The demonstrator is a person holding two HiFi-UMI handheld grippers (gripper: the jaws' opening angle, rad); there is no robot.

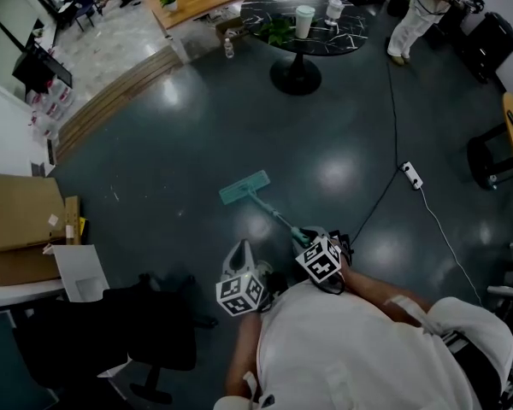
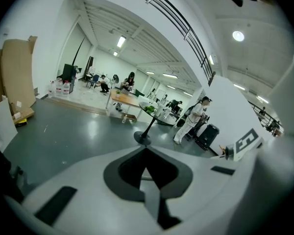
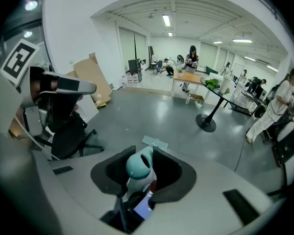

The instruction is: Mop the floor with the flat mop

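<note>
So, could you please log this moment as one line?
right gripper: shut on mop handle | left gripper: shut, empty | mop head: flat on floor

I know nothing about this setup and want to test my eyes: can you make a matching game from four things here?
1 mop head
2 mop handle
3 power strip
4 cup

a on the round table
b teal, on the floor
c between the right gripper's jaws
d white, right of the mop

Pairs: 1-b, 2-c, 3-d, 4-a
</note>
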